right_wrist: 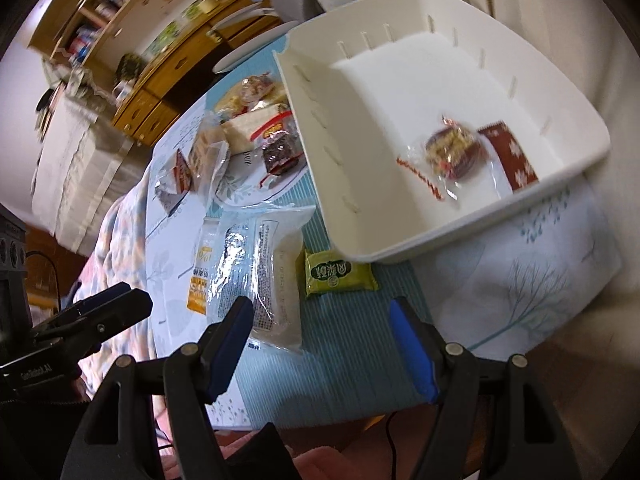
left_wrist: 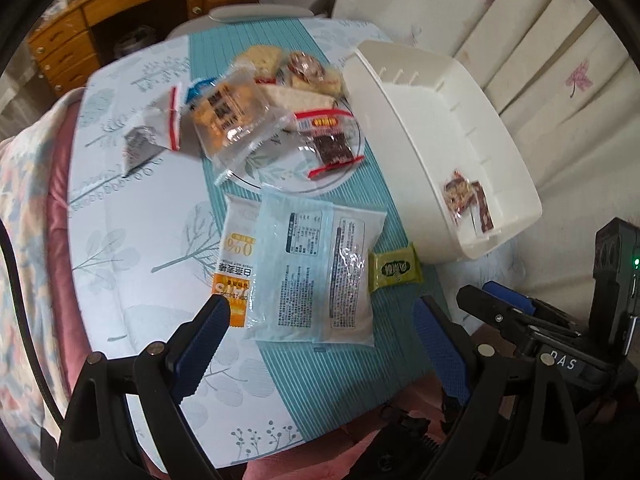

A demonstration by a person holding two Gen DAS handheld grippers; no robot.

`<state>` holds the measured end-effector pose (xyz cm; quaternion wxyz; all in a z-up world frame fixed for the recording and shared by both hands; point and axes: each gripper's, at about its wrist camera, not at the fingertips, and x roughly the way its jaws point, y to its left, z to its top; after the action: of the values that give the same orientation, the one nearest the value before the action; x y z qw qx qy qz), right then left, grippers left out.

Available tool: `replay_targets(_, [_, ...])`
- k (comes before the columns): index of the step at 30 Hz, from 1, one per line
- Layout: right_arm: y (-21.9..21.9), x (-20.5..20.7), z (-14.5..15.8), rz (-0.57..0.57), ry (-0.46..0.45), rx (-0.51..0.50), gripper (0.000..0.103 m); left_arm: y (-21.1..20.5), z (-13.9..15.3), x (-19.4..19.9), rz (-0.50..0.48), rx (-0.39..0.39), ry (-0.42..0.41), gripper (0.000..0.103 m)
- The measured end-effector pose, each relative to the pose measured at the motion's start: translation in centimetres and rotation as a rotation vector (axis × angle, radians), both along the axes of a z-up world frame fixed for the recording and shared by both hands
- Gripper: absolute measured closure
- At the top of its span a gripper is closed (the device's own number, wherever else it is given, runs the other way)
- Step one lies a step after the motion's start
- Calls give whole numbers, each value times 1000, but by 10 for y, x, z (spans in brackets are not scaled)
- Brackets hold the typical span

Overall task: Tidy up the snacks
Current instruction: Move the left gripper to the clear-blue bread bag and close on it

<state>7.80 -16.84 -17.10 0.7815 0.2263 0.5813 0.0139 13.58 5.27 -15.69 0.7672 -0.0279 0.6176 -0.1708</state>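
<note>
My left gripper [left_wrist: 320,312] is open and hangs over the near end of a pale blue snack packet [left_wrist: 316,264], without touching it. Under that packet lies an orange-and-white bar packet [left_wrist: 238,252]; a small green packet [left_wrist: 394,270] sits to its right. The white bin [left_wrist: 404,128] holds a clear-wrapped snack [left_wrist: 466,200]. My right gripper [right_wrist: 320,312] is open and empty above the teal runner, just short of the green packet [right_wrist: 336,274] and the bin [right_wrist: 400,220]. In the bin lie a wrapped snack [right_wrist: 452,152] and a brown packet [right_wrist: 508,152].
A glass plate [left_wrist: 280,176] behind the packets carries several wrapped snacks, among them a cracker bag [left_wrist: 228,112] and a dark red-edged one [left_wrist: 330,140]. A small packet [left_wrist: 148,136] lies left of it. A wooden cabinet [left_wrist: 80,20] stands beyond the round table; a curtain [left_wrist: 540,40] hangs right.
</note>
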Motion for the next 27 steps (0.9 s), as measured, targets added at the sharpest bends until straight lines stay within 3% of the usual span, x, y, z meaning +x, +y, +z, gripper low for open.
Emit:
replay_targets(10, [8, -14, -35, -136, -8, 7, 32, -1, -53, 30, -43, -106, 192, 11])
replay_targets(20, [30, -12, -63, -88, -60, -78, 32, -20, -102, 42, -52, -53, 335, 11])
replay_targets(27, [38, -10, -72, -95, -120, -160, 25, -40, -117, 47, -69, 11, 342, 10])
